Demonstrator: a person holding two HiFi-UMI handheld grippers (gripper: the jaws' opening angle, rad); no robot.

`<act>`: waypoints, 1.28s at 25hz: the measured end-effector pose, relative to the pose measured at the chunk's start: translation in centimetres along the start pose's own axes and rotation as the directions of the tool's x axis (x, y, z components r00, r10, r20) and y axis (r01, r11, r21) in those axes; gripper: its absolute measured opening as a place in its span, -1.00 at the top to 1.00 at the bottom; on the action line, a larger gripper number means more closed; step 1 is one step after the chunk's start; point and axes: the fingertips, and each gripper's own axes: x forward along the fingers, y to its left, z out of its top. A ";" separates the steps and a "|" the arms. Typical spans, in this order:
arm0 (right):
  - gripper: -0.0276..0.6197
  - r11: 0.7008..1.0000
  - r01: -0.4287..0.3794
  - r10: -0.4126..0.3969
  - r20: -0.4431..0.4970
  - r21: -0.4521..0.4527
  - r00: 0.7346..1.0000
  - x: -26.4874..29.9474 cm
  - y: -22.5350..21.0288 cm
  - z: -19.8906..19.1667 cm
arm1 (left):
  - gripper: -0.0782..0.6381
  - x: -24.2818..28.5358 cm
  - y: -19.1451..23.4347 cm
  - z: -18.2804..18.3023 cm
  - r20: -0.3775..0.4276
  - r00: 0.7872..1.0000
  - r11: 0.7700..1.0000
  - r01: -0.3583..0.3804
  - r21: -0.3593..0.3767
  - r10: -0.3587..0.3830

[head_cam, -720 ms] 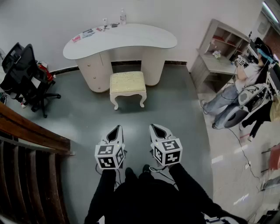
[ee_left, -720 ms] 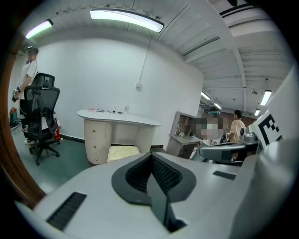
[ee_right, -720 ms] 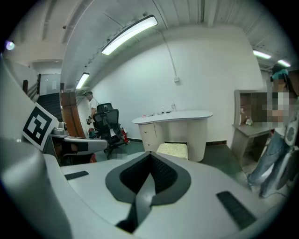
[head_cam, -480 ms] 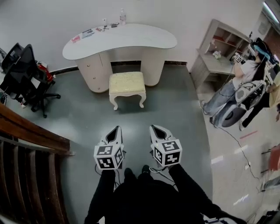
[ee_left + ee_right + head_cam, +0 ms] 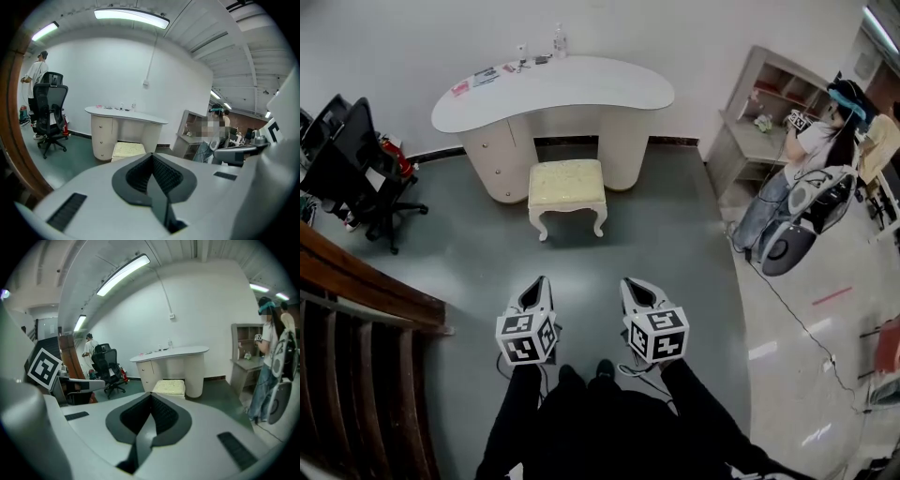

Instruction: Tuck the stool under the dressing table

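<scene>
Although the stool (image 5: 567, 183) stands on the floor (image 5: 661, 234) with its rear between the pedestals of the dressing table (image 5: 553, 86), most of its seat projects forward, so tucking appears undone; left tongs (image 5: 538, 284) and right tongs (image 5: 634, 286), both closed and empty, hang well apart from it.

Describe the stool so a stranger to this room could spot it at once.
Find the white kidney-shaped dressing table against the far wall. On the grey floor before the gap between its pedestals stands the stool. It has a square pale-yellow cushion on curved white legs, unlike the black office chair to the left.
</scene>
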 end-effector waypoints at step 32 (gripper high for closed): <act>0.90 0.993 0.115 -0.117 -0.055 -0.033 0.992 11.8 -6.4 4.2 | 0.76 11.9 7.3 4.4 -0.019 0.998 0.998 -0.054 0.024 0.055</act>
